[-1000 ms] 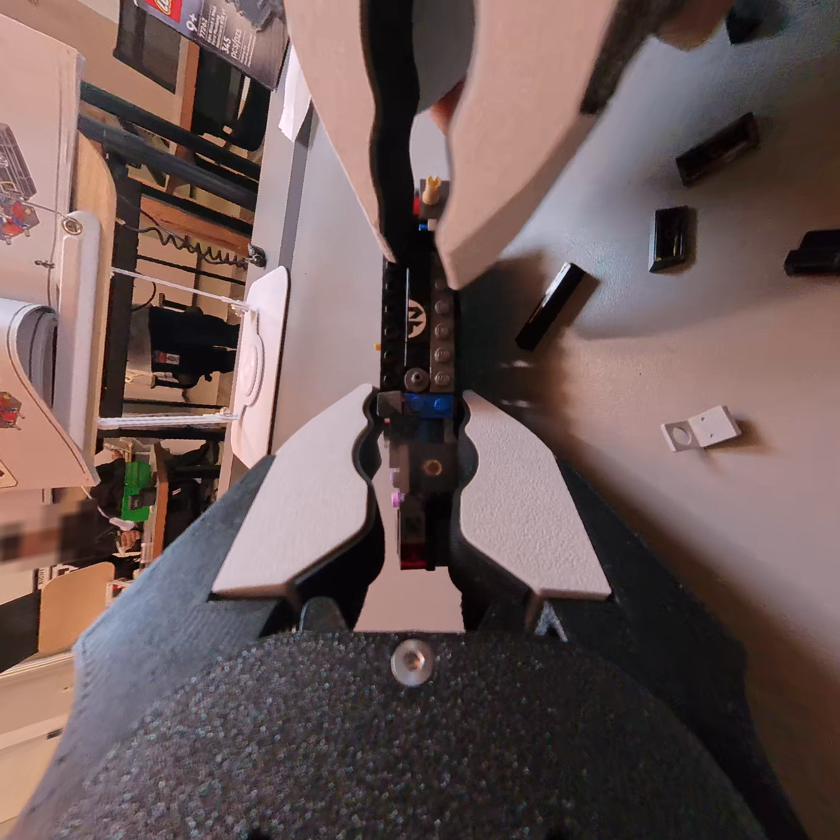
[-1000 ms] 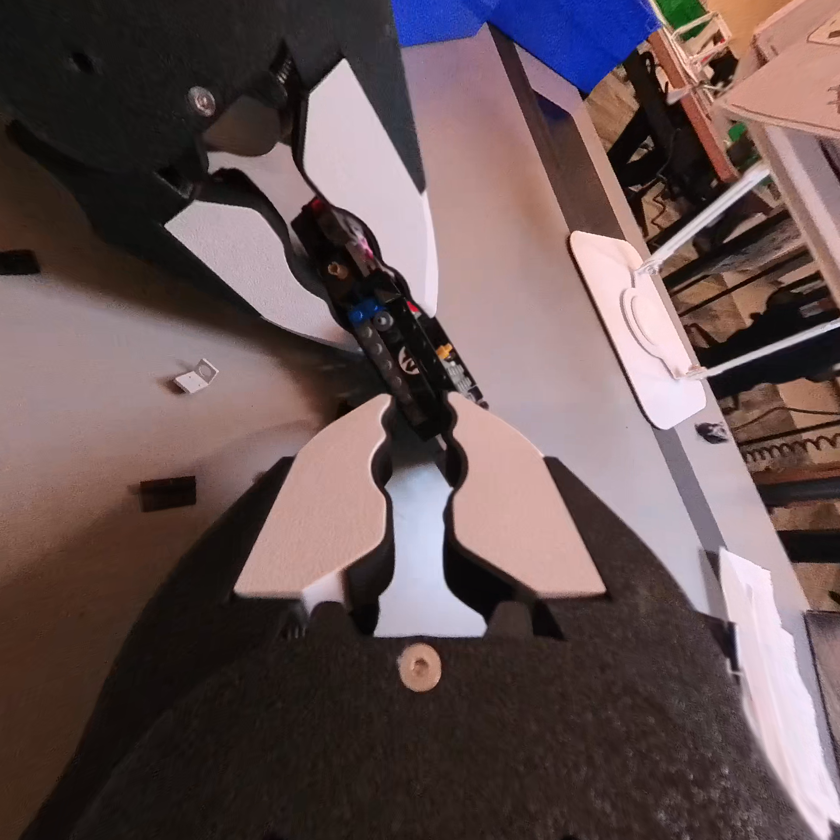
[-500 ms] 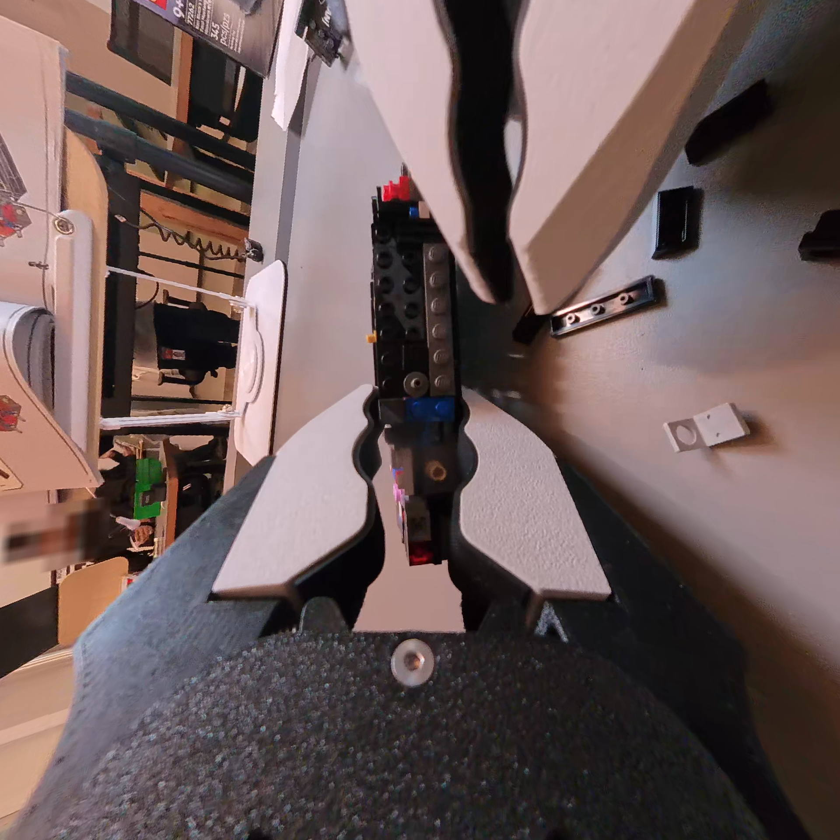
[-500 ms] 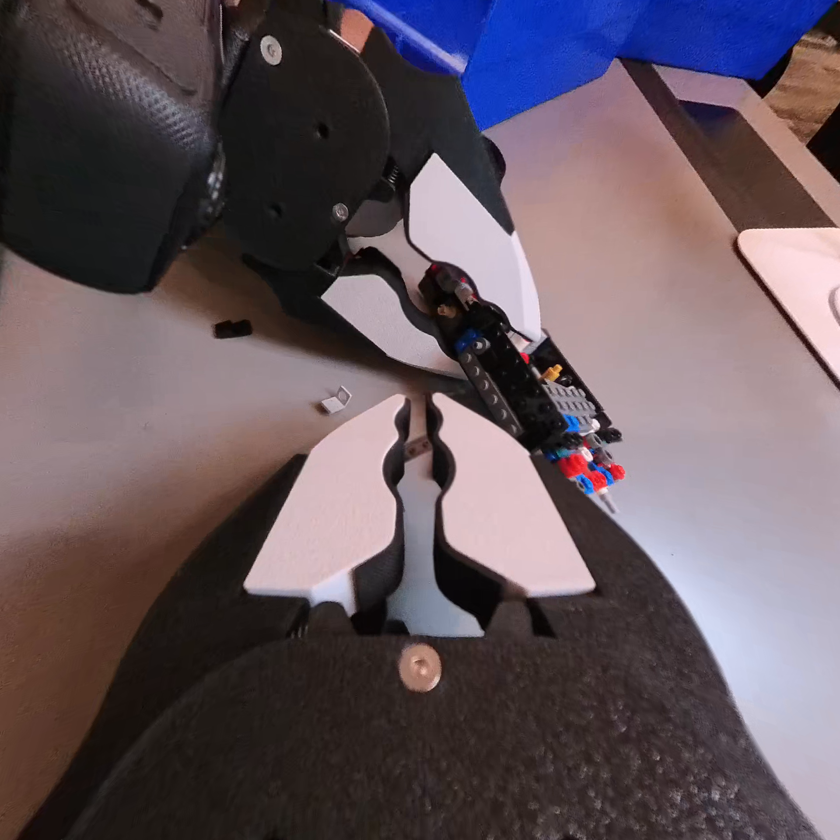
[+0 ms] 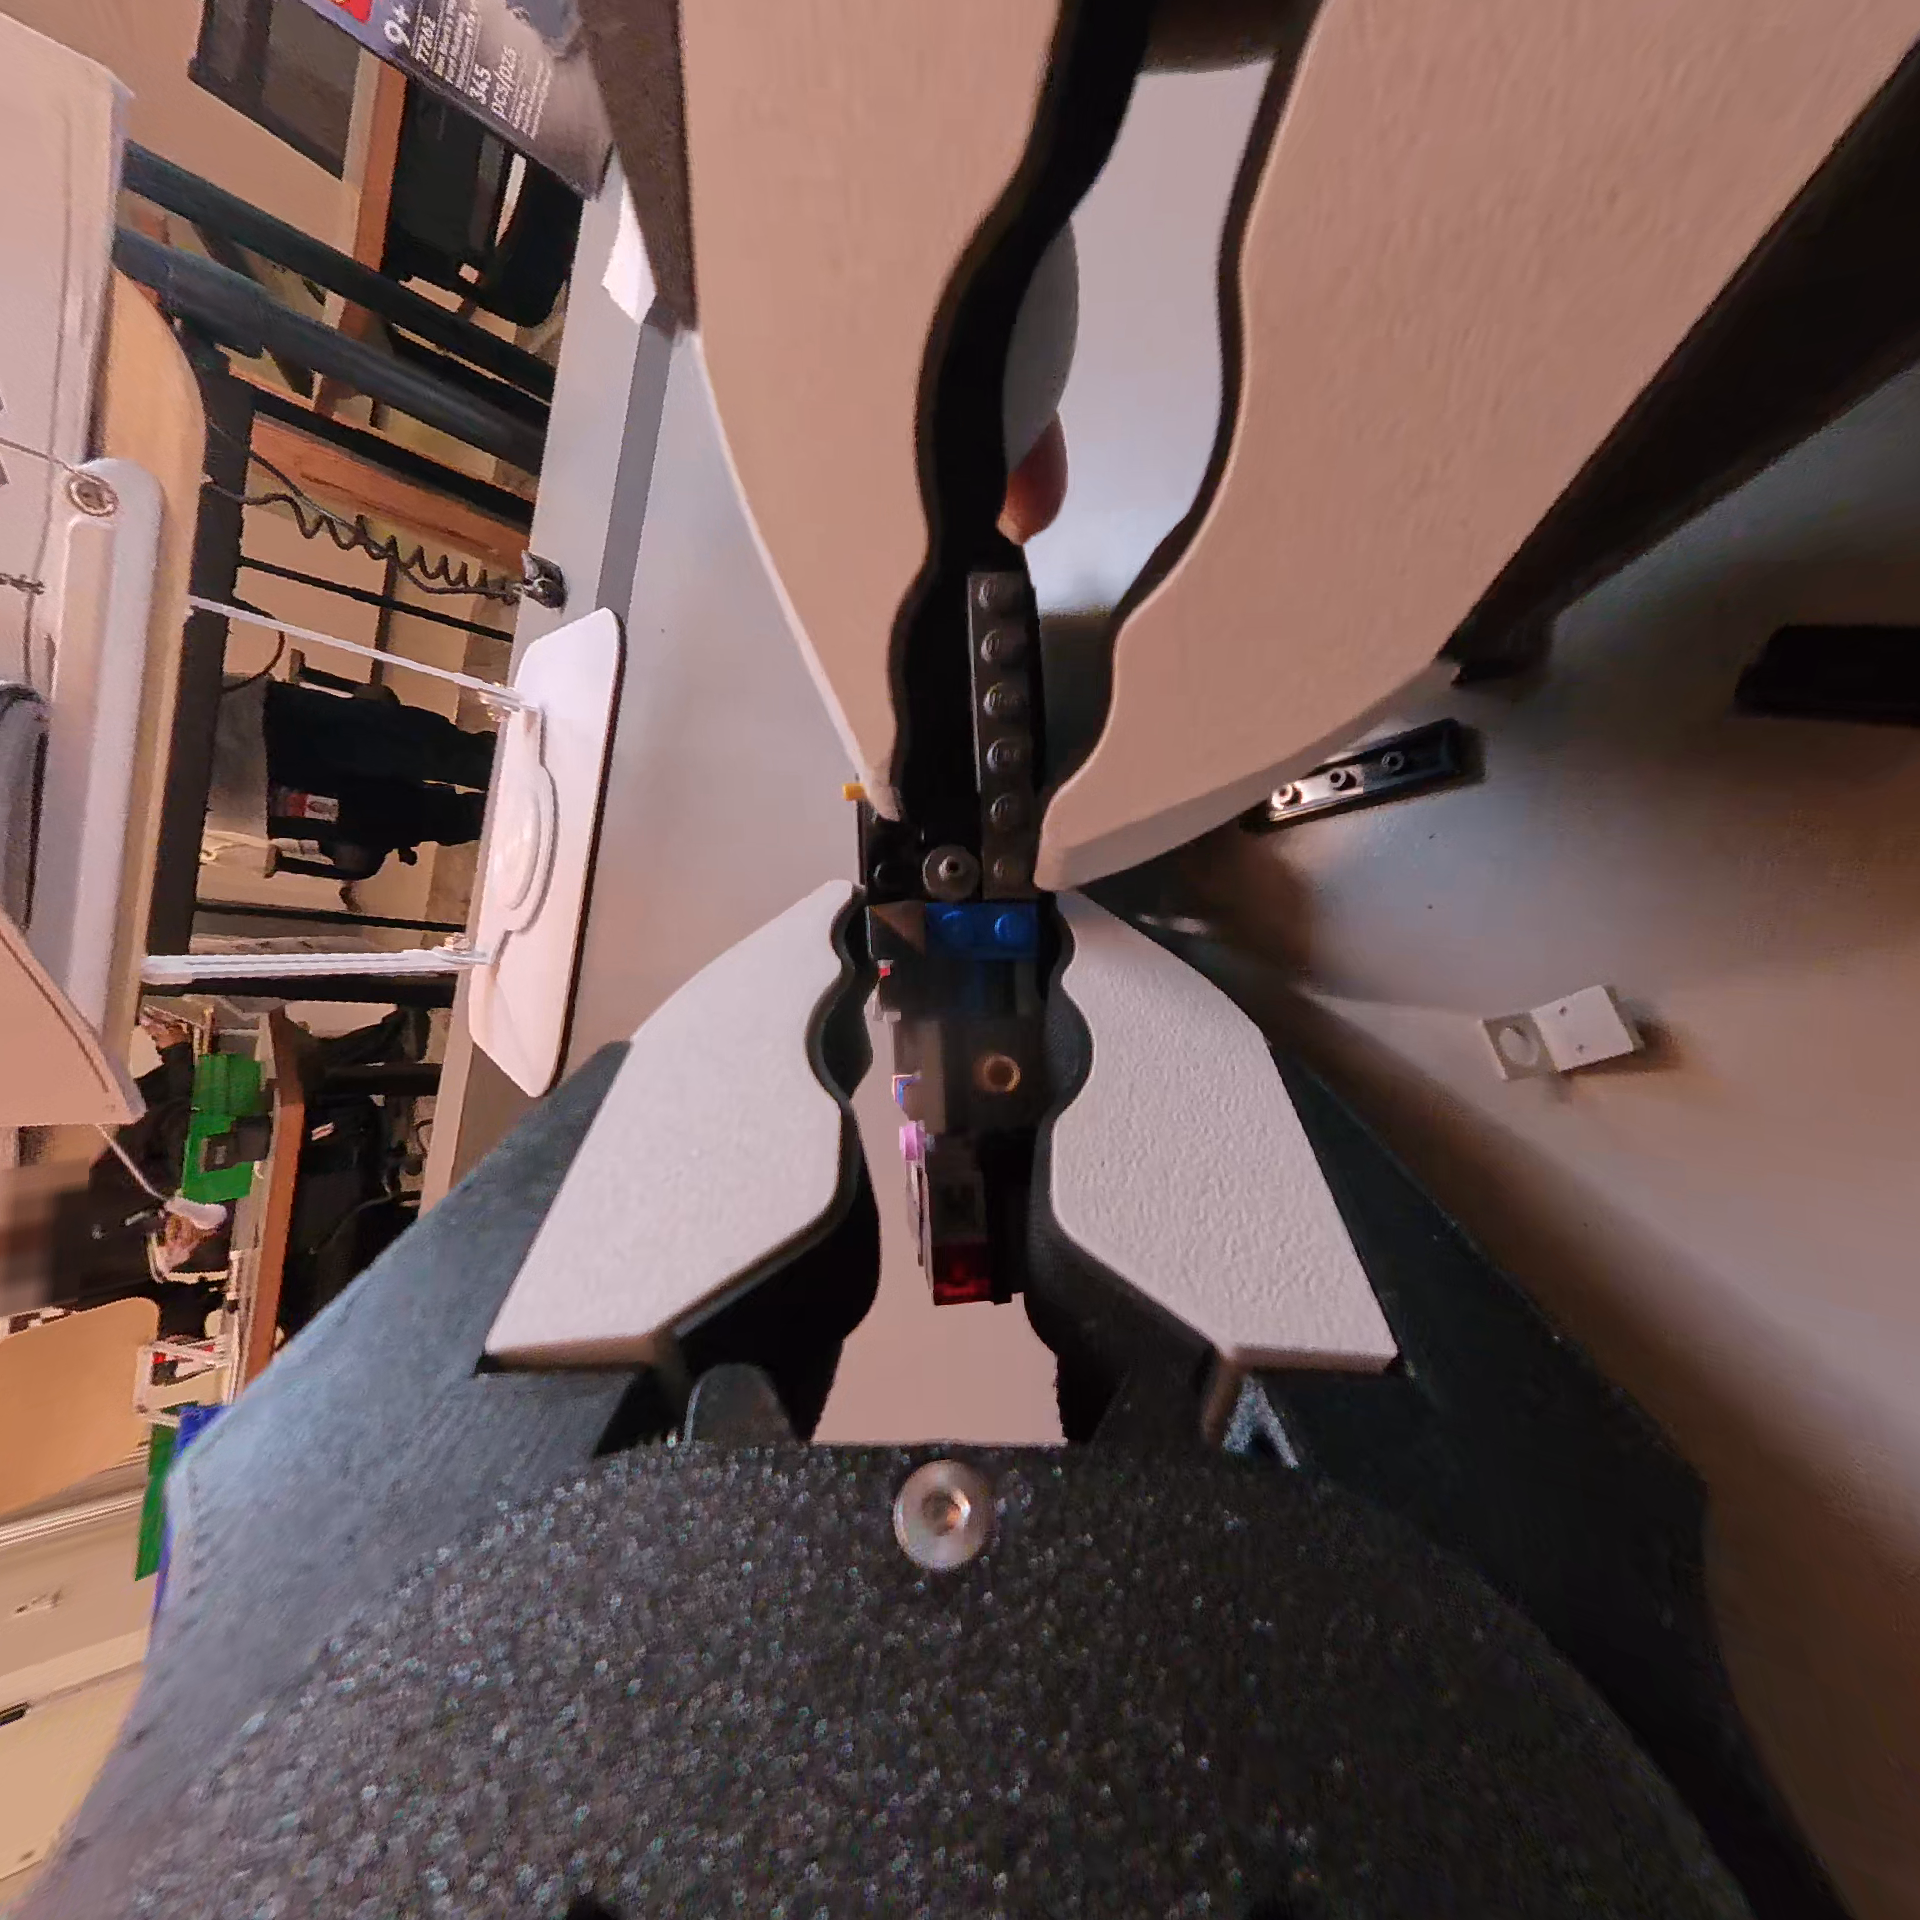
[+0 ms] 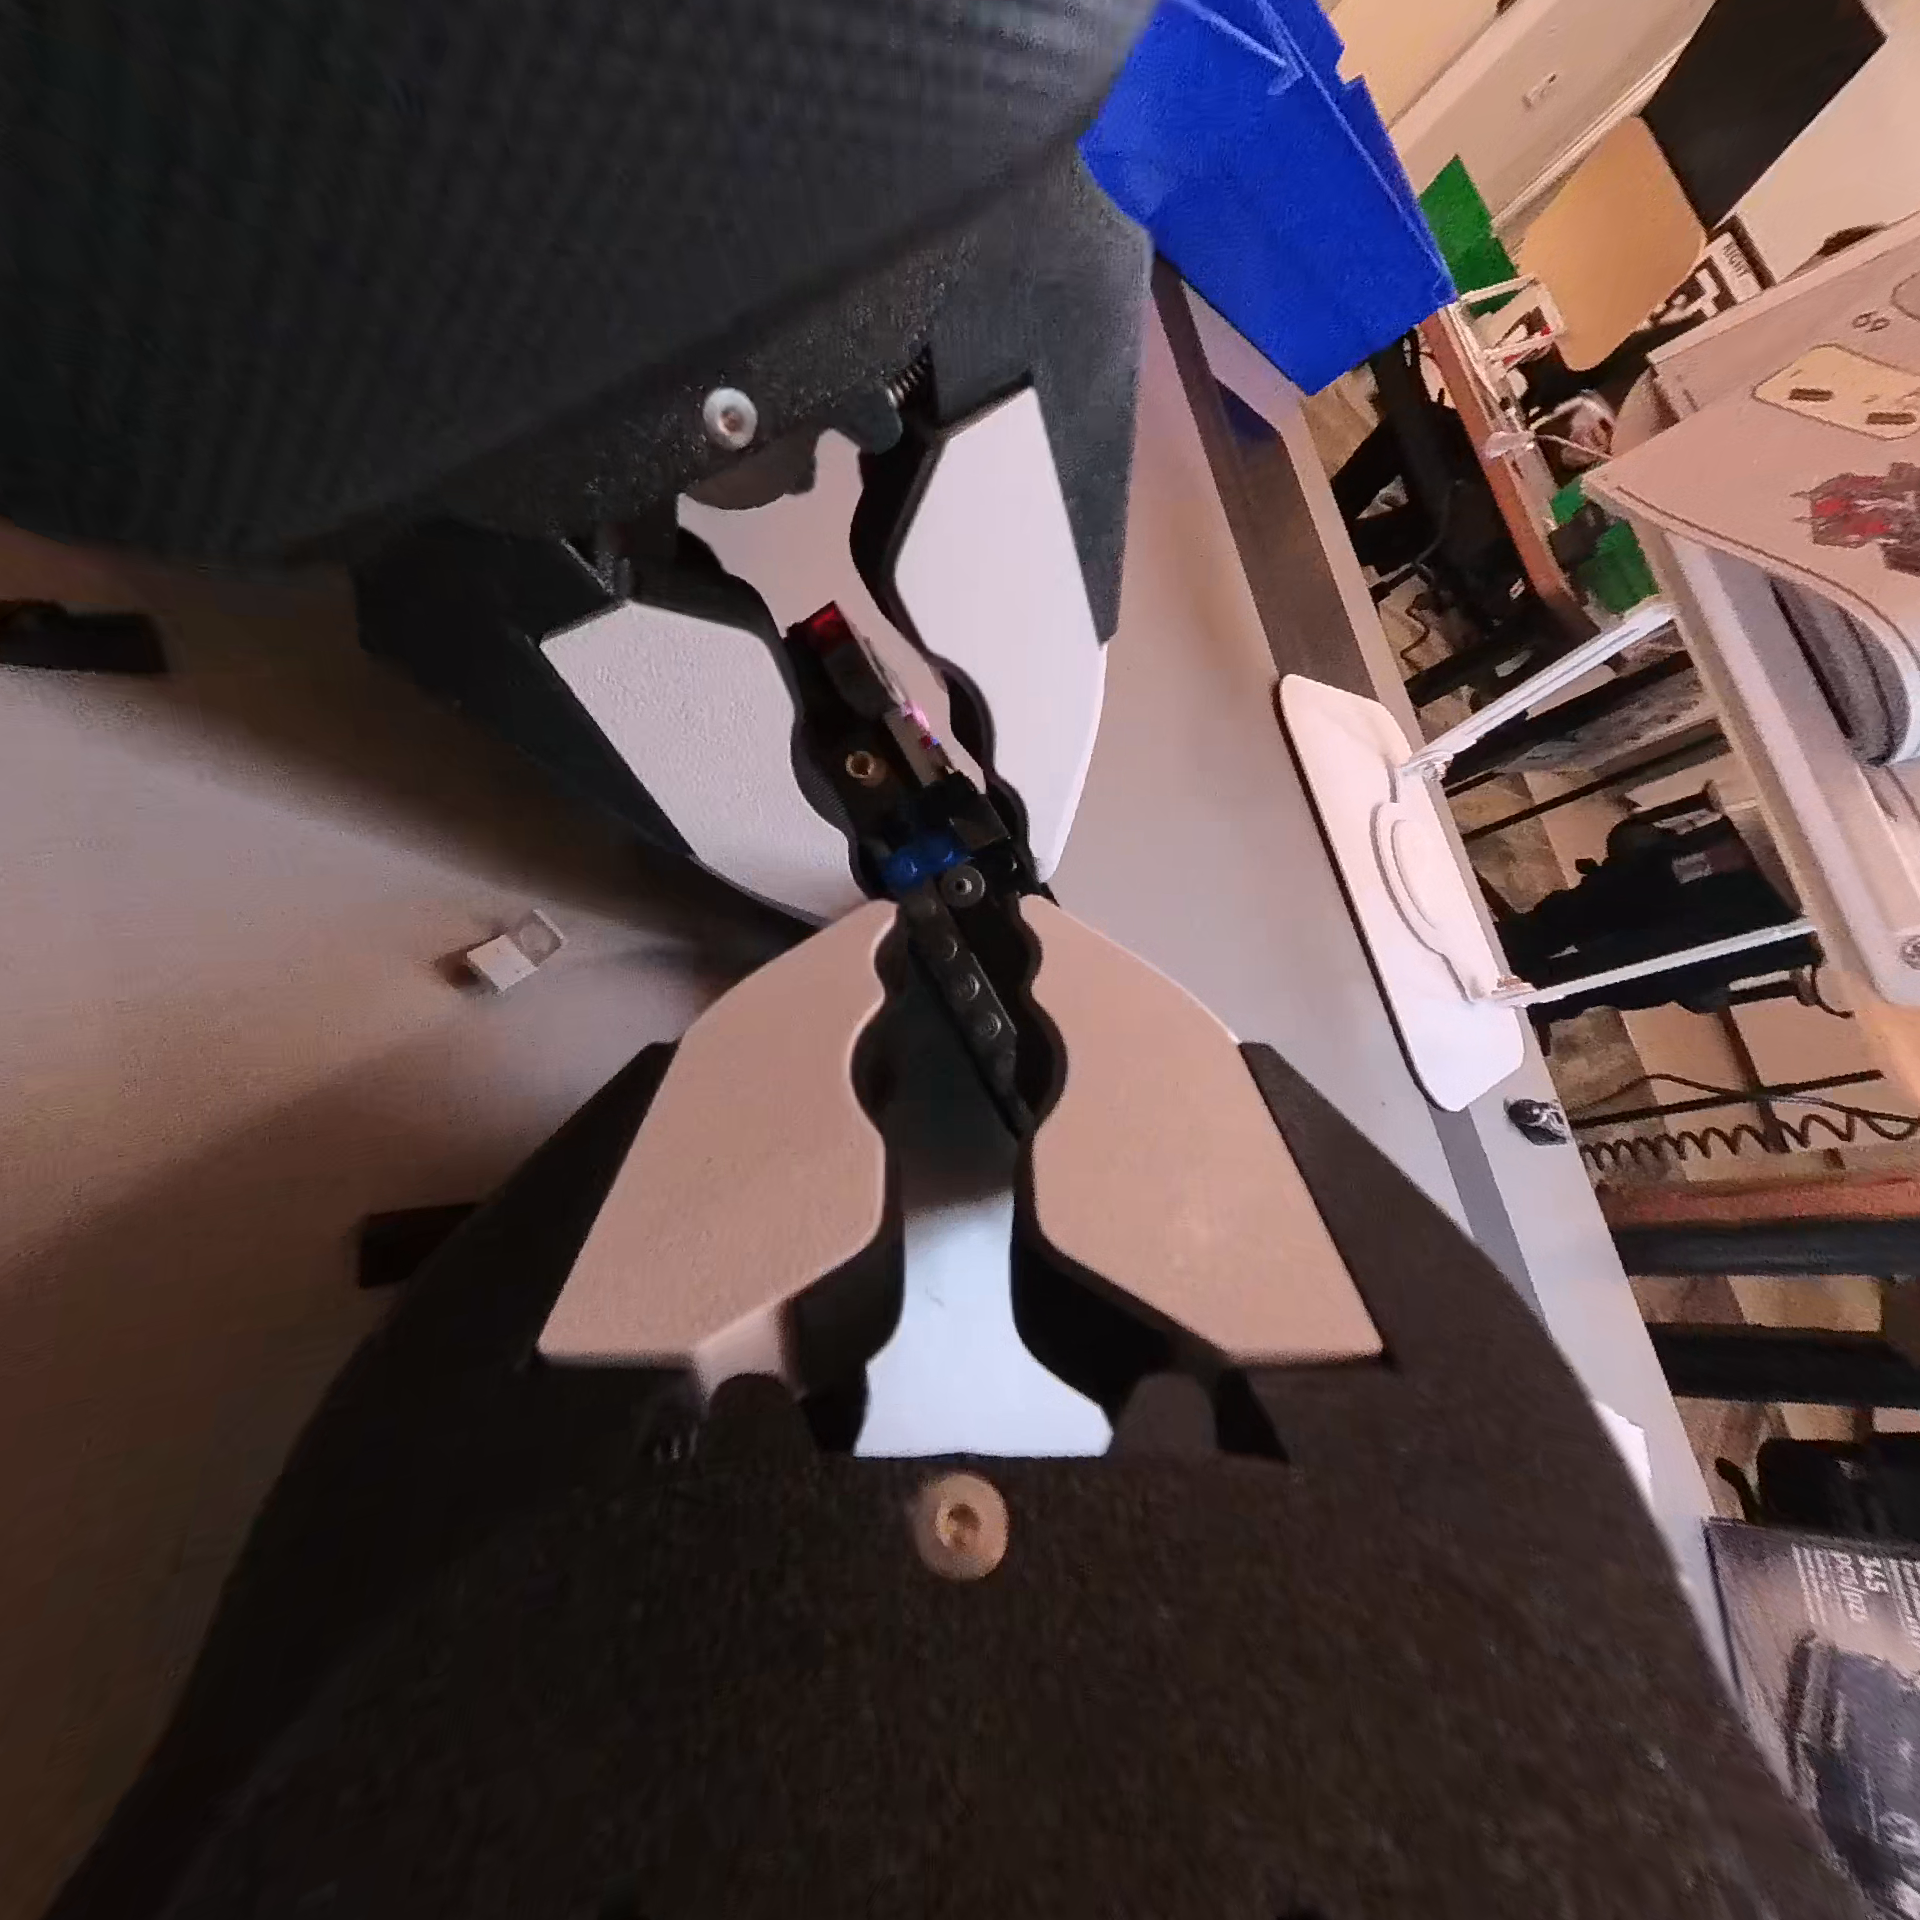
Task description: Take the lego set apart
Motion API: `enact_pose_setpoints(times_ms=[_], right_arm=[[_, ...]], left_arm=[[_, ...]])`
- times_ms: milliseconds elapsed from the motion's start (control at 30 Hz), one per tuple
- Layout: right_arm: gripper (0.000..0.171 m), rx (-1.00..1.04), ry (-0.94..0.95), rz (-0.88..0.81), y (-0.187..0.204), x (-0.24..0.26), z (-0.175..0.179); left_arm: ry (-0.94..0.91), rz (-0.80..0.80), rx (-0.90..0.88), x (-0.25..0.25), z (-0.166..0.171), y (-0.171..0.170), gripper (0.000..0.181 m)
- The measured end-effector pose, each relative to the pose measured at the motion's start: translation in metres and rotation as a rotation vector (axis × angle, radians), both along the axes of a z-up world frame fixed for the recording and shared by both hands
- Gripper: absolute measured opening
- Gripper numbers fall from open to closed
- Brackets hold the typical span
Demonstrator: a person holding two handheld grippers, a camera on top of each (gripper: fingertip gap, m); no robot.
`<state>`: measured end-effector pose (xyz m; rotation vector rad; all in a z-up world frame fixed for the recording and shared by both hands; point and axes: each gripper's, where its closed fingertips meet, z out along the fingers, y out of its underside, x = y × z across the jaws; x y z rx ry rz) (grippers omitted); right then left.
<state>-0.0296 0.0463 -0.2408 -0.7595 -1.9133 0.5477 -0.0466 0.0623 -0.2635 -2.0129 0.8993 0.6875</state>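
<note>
While both tongs (image 5: 951,909) (image 6: 961,920) clamp it, lego set (image 5: 966,987) lies lengthwise between them.

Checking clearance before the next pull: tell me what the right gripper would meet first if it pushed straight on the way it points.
The right gripper, shut on the lego set, points straight at the left gripper holding the other end. Their fingertips look nearly touching, so it would likely meet those first.

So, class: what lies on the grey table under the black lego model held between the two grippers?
Nothing directly beneath the black lego model is visible: the left gripper and right gripper cover it. Loose pieces lie to one side on the grey table.
</note>
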Motion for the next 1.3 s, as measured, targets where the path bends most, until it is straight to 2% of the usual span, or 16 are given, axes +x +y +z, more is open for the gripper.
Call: enact_pose_setpoints(times_ms=[67, 100, 167, 200, 333, 400, 433, 533, 767, 833, 967, 1133, 1233, 1300], right_arm=[[0.012, -0.066, 0.000, -0.007, 0.000, 0.000, 0.002], [0.001, -0.136, -0.012, -0.003, -0.002, 0.000, 0.003], [0.000, -0.333, -0.157, 0.058, -0.021, 0.006, -0.012], [0.000, -0.345, -0.164, 0.075, -0.024, 0.008, -0.014], [0.000, -0.419, -0.024, 0.067, -0.011, 0.006, 0.025], [0.000, -0.312, 0.002, -0.001, 0.007, 0.006, 0.023], [0.012, -0.236, -0.003, -0.012, 0.012, 0.008, 0.017], [0.019, -0.023, 0.008, -0.013, 0.019, 0.012, 0.004], [0.015, 0.286, 0.008, 0.041, 0.021, 0.010, -0.001], [0.008, 0.276, -0.032, 0.050, 0.021, 0.011, -0.003], [0.007, 0.263, -0.071, 0.037, 0.021, 0.013, -0.003], [0.006, 0.078, -0.110, 0.034, 0.018, 0.016, -0.002], [0.000, -0.098, -0.111, 0.165, -0.018, 0.023, 0.003], [0.000, -0.048, -0.065, 0.164, -0.017, 0.023, 0.010]], left_arm=[[0.004, 0.004, -0.011, 0.000, -0.002, -0.001, 0.031], [0.010, 0.002, -0.010, 0.001, -0.003, -0.001, 0.031], [-0.001, 0.013, -0.014, 0.001, -0.001, 0.000, 0.030], [0.004, 0.023, -0.006, -0.003, -0.001, 0.002, 0.030], [0.026, 0.018, -0.008, -0.005, -0.001, 0.001, 0.030], [0.006, 0.019, -0.009, -0.005, -0.001, 0.001, 0.030], [-0.004, 0.019, -0.011, -0.005, 0.000, 0.001, 0.030], [-0.035, 0.015, -0.019, -0.004, 0.000, 0.000, 0.030], [-0.069, -0.050, -0.053, -0.002, 0.002, -0.002, 0.030], [-0.062, -0.066, -0.059, -0.001, 0.003, -0.002, 0.030], [-0.051, -0.078, -0.064, -0.001, 0.003, -0.002, 0.030], [-0.020, -0.047, -0.085, -0.001, -0.001, -0.002, 0.030], [-0.027, -0.016, -0.084, -0.002, -0.001, 0.003, 0.030], [-0.033, -0.021, -0.095, 0.000, 0.000, 0.004, 0.030]])
